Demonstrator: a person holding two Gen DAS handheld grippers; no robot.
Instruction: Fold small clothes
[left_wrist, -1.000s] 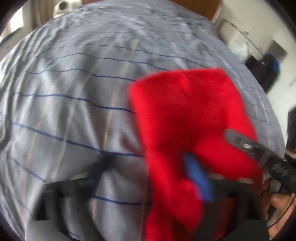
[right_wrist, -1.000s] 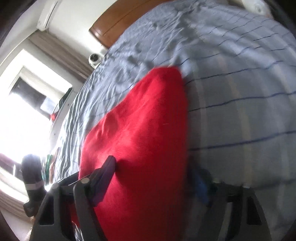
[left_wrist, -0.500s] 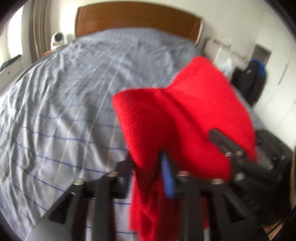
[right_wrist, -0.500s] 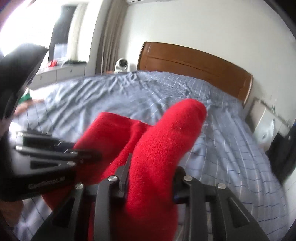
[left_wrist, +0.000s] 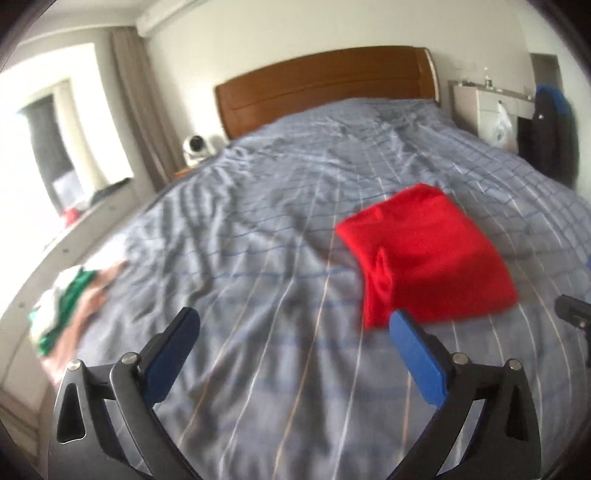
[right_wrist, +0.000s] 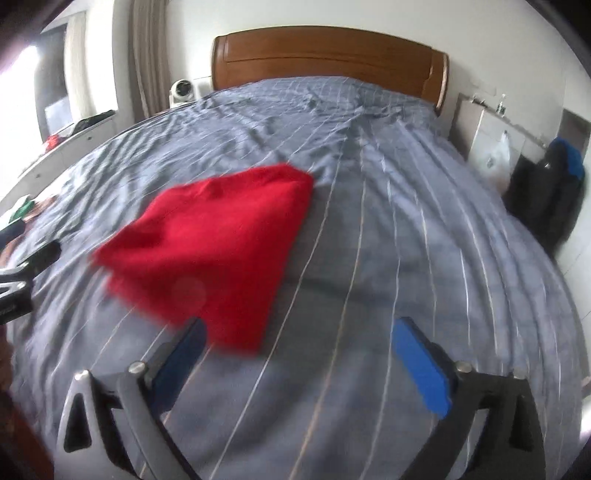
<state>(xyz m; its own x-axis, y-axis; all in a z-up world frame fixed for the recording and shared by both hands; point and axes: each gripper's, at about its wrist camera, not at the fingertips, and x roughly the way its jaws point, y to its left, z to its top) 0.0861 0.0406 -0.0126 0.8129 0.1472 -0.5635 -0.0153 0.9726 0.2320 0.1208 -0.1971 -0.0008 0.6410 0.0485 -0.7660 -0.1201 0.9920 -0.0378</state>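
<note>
A folded red garment (left_wrist: 428, 254) lies flat on the grey striped bed cover (left_wrist: 258, 266); it also shows in the right wrist view (right_wrist: 218, 251). My left gripper (left_wrist: 295, 325) is open and empty, raised above the bed, with the garment just beyond its right finger. My right gripper (right_wrist: 299, 332) is open and empty, with the garment just beyond its left finger. The tip of the right gripper shows at the right edge of the left wrist view (left_wrist: 572, 314), and the left gripper at the left edge of the right wrist view (right_wrist: 26, 269).
A pile of green, white and pink clothes (left_wrist: 70, 299) lies at the bed's left edge. A wooden headboard (left_wrist: 325, 85) stands at the far end. A white cabinet (left_wrist: 491, 110) and a dark bag (left_wrist: 550, 136) stand to the right of the bed.
Both grippers held the red garment lifted off the bed. They have opened and let go, and the garment now lies folded on the bed cover as both grippers pull back.
</note>
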